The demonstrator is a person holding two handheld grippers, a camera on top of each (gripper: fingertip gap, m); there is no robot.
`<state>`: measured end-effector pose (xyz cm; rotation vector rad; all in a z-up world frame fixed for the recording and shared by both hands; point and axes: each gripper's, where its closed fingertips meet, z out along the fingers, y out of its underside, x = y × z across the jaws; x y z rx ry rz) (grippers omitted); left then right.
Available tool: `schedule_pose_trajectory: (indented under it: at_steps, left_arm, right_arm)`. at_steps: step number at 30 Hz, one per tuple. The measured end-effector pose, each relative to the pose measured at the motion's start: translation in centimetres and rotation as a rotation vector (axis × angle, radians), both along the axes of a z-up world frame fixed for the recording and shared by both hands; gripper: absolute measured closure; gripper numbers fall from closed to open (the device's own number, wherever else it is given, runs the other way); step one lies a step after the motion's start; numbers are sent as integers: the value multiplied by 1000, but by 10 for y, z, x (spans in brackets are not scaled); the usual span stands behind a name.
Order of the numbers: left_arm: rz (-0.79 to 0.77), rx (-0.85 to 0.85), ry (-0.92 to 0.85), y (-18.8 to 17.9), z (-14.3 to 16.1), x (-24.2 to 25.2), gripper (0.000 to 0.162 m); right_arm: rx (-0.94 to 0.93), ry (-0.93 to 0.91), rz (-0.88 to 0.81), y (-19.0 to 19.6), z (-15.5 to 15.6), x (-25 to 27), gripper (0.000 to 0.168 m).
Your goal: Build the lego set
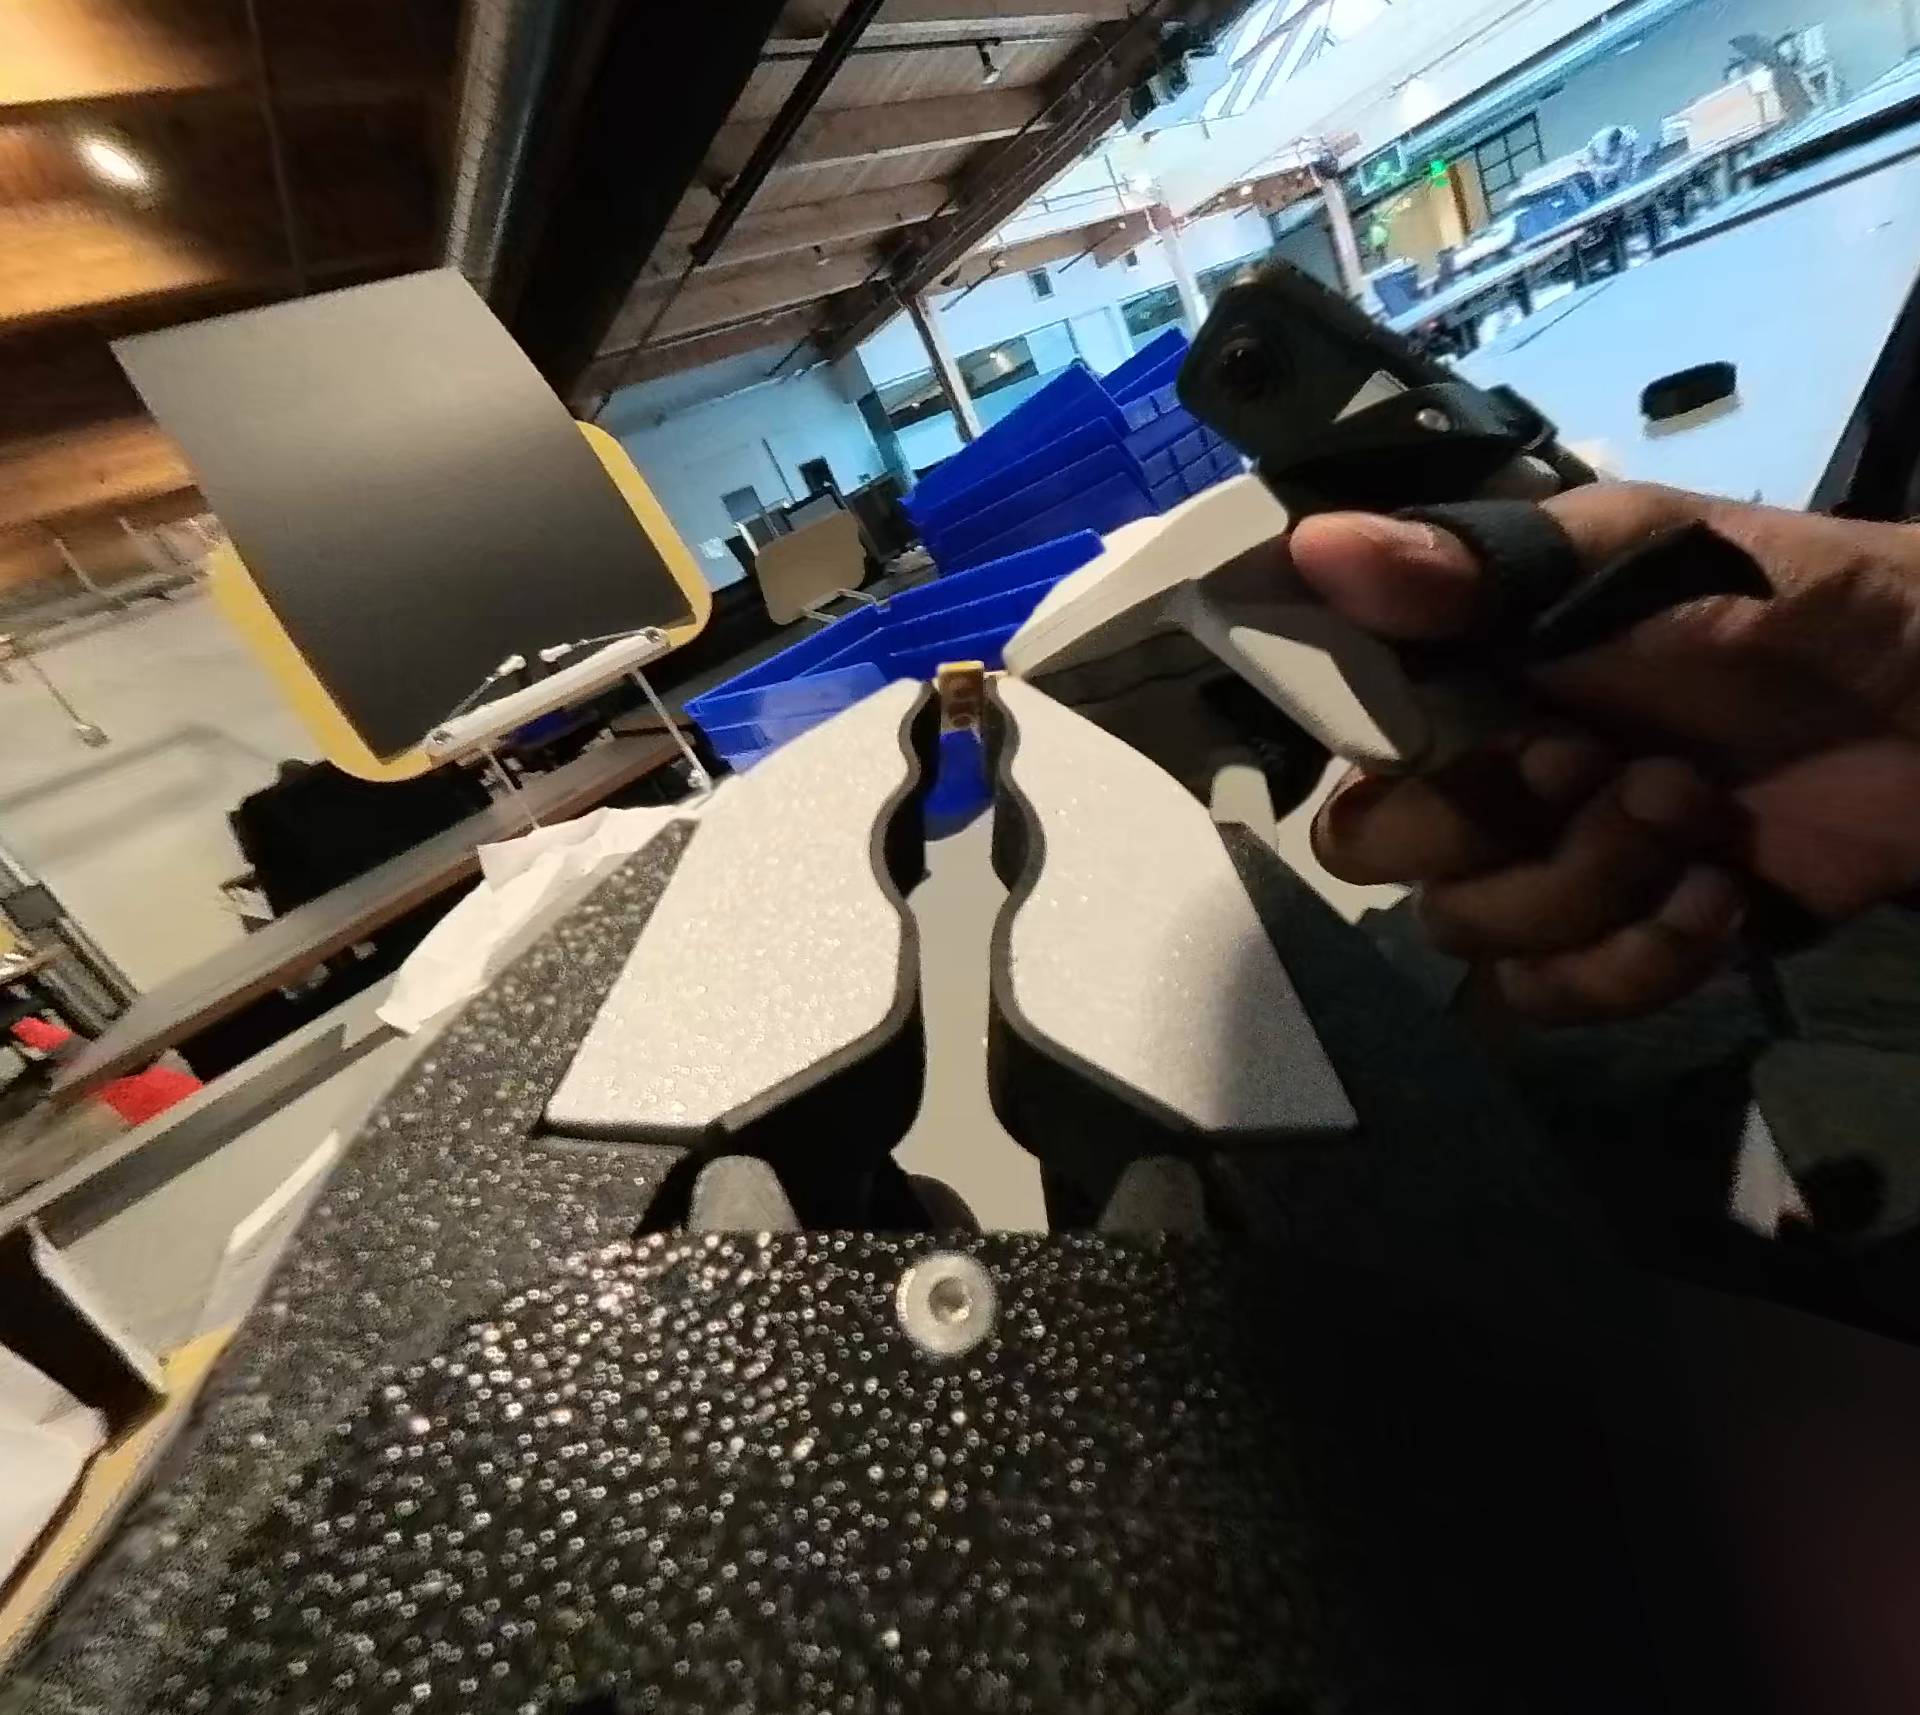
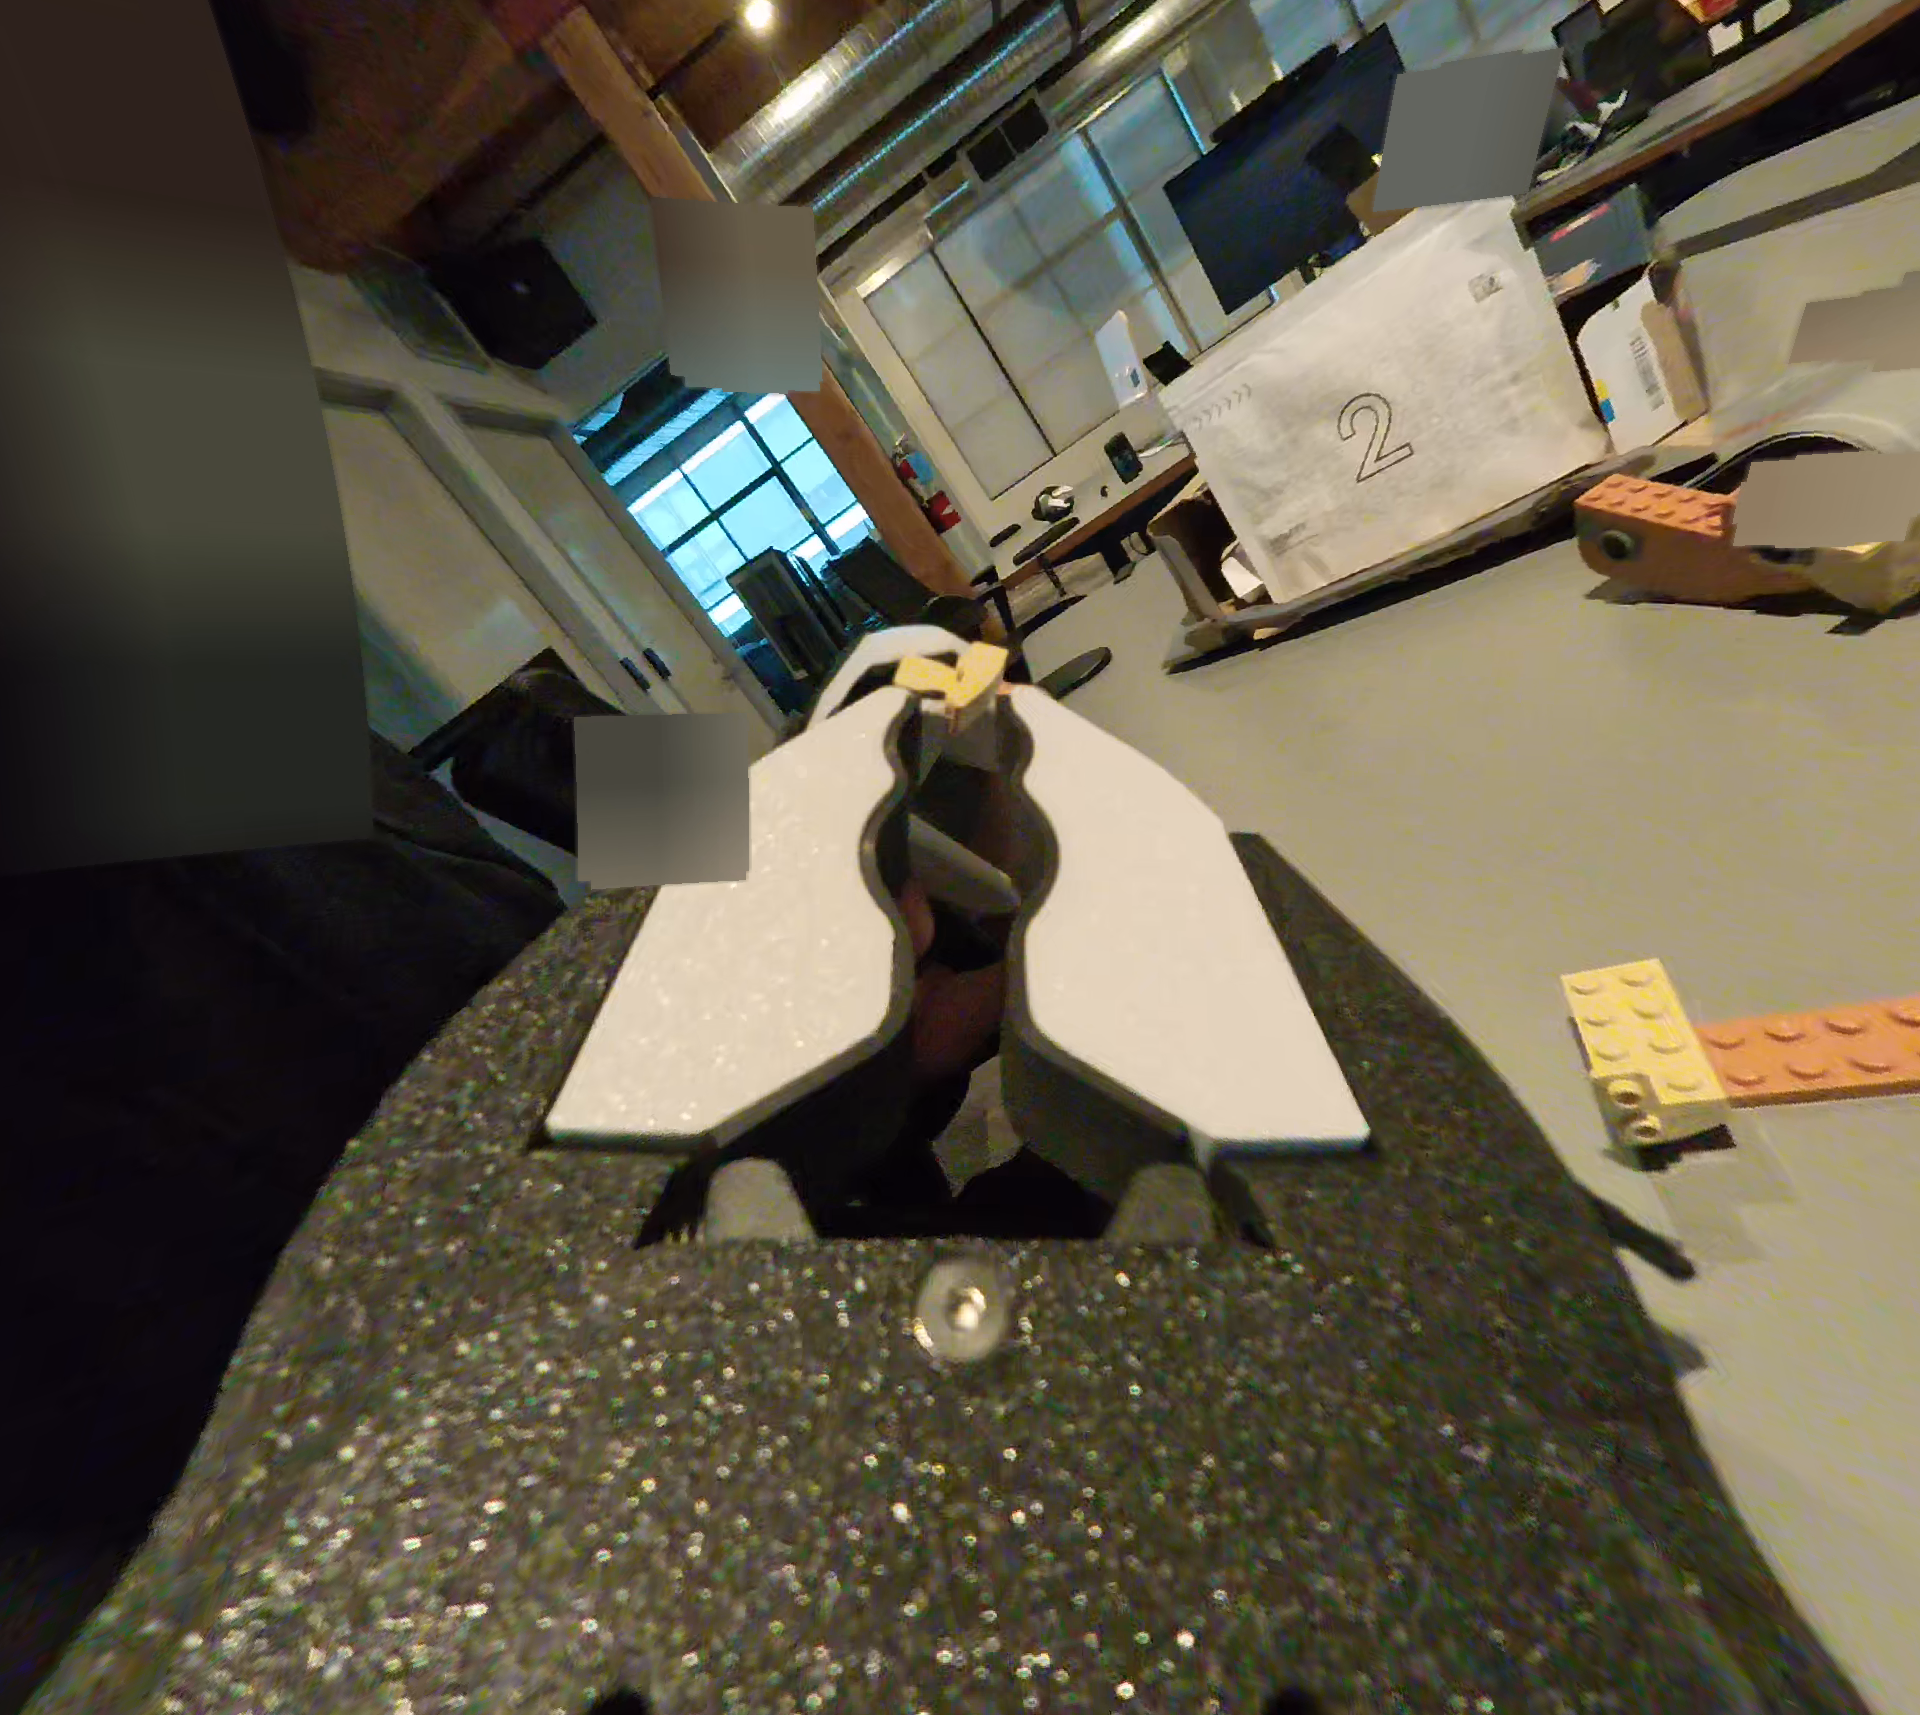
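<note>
Grippers meet in mid-air above the grey table point(image 2: 1351, 834), both lifted well off its surface. Your left gripper point(image 1: 961, 694) has its fingers nearly pressed together, pinching a small tan piece point(image 1: 958, 686) at the very tips. Your right gripper point(image 2: 961, 694) is likewise pinching tan pieces point(image 2: 956, 678) at its tips, and in its view the other gripper's white tip sits just behind them, touching or nearly so; whether each claw holds its own part or both share one cannot be told. To do this joining step well, you would likely want to line the studs up squarely before pressing, push straight along the stud axis, and keep both pinches firm so nothing twists out, since the pieces are tiny and barely held. The tan pieces look small, angular and glossy, too small to count studs. On the table to your right lie a yellow plate point(image 2: 1636, 1037) touching an orange plate point(image 2: 1829, 1057), and farther off an orange-brown brick assembly point(image 2: 1662, 538) near a white numbered bag point(image 2: 1382, 418).
</note>
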<state>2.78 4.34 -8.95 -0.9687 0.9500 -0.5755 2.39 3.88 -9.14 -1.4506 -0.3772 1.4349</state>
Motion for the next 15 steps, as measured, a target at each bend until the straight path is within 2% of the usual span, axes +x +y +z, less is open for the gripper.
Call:
schedule_pose_trajectory:
  at_steps: [2, 10, 15]
  left_arm:
    - [-4, 4, -7, 0, 0, 0, 155]
    - [-71, 31, -17, -6, 1, -2, 155]
    - [-145, -22, -49, -8, 0, -3, 155]
  right_arm:
    - [-3, 11, -1, 0, 1, 1, 161]
    - [-29, 49, 68, -5, 0, -2, 161]
    - [-35, 65, 102, -7, -1, -3, 162]
